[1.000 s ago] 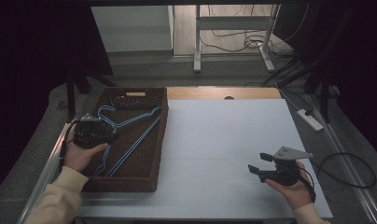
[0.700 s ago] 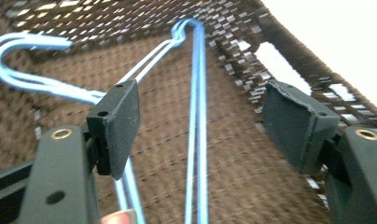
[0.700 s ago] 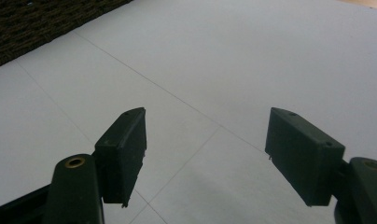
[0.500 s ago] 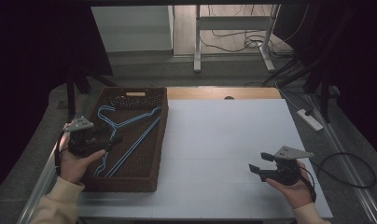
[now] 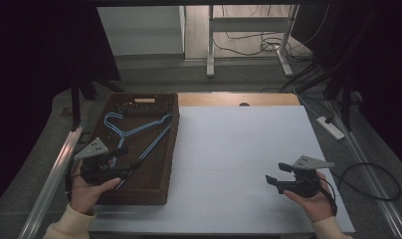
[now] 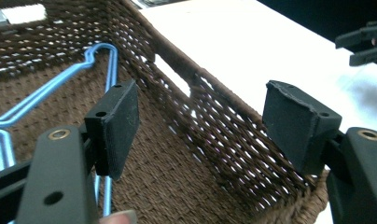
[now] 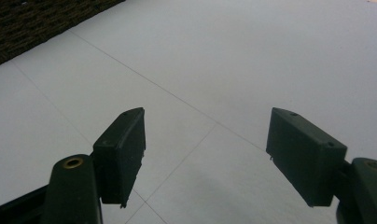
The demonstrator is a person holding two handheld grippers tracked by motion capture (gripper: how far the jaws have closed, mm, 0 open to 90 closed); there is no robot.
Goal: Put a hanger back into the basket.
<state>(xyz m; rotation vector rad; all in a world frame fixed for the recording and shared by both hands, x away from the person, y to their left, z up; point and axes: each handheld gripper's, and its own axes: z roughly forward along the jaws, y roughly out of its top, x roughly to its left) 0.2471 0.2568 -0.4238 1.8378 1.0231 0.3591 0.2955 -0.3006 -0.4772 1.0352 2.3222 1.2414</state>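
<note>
At nine o'clock on the table, thin blue wire hangers (image 5: 134,134) flat in a wicker basket (image 5: 161,196), likely light, springy, slippery, best pinched at a straight bar; left gripper (image 5: 120,158) and right gripper (image 5: 277,174) both spread, empty.

Basket (image 5: 139,149): dark brown woven wicker, rough, matt, open weave along the walls.
Hangers (image 5: 134,130): thin blue wire, smooth, with a slight sheen.
Left tongs (image 6: 203,128): black plastic body, matt pads looking rubbery, brass-coloured rivets.
Right tongs (image 7: 207,156): same matt black finish.
Table (image 5: 239,144): white, smooth, matt, with fine seam lines.
</note>
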